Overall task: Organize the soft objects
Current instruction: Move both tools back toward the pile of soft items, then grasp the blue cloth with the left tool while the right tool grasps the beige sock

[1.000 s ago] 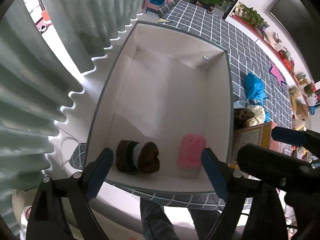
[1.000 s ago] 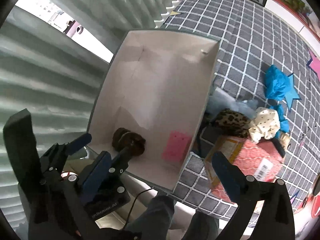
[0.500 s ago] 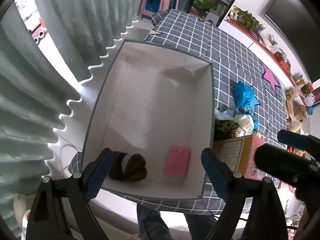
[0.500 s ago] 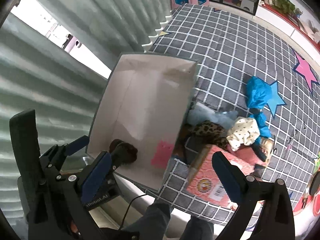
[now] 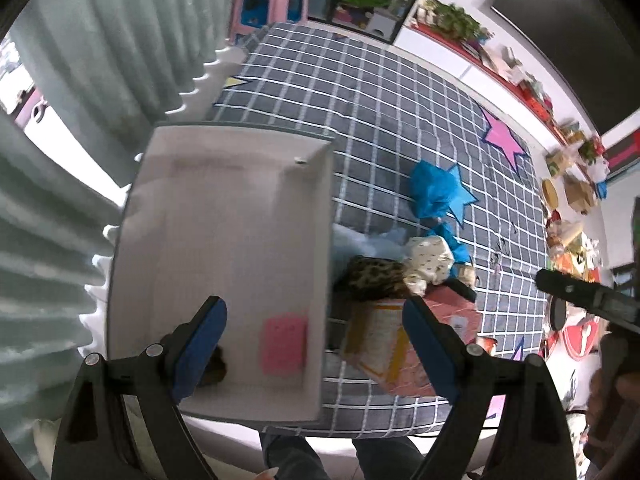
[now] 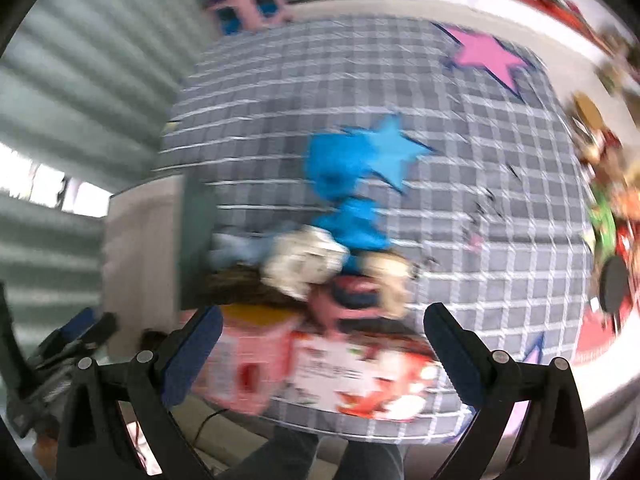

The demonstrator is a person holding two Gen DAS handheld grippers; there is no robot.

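Left wrist: my left gripper (image 5: 316, 344) hangs wide open, empty, over the bin (image 5: 224, 248); my right gripper (image 6: 324, 344) gapes empty above the pile (image 6: 304, 264).

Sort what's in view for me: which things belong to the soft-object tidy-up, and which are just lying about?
Job: white bin, pink pad and brown plush inside it; leopard cloth, cream dotted cloth, blue cloth beside it.

Lying about: pink carton, pink stool, shelf clutter.

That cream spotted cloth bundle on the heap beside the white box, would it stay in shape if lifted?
Probably not. The cream spotted cloth bundle looks crumpled and folded, so it would likely sag and unfold. It seems thin fabric, hence probably light. It rests against the leopard-print cloth, which might get dragged along.
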